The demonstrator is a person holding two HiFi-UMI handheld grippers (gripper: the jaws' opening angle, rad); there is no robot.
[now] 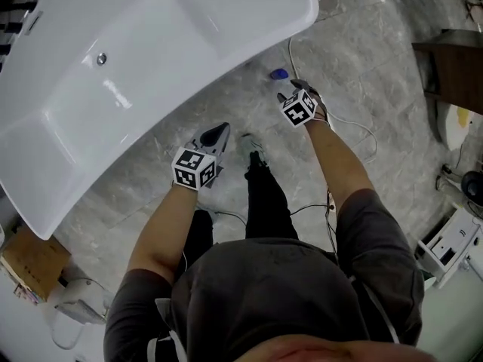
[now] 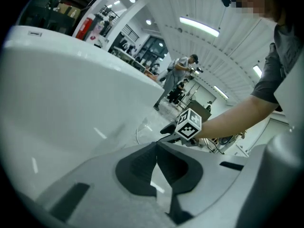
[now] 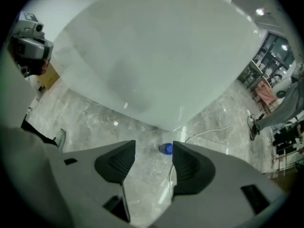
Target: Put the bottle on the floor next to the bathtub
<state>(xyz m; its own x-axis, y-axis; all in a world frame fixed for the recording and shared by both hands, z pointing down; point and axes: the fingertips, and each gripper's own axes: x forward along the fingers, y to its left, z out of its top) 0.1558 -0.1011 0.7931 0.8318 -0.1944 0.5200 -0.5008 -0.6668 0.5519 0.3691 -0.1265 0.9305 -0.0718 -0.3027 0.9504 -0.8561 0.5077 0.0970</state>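
Beside bathtub (image 1: 226, 6): grey marbled floor (image 1: 362, 74), blue-capped bottle (image 1: 279, 74), white cable (image 3: 204, 132).

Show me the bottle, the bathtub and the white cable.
bottle (image 3: 166, 149): right gripper view, its blue cap.
bathtub (image 1: 245, 47): head view, its near rim.
cable (image 3: 204, 132): right gripper view, its stretch on the floor.

Overhead head view, gripper views facing bathtub (image 1: 226, 6)
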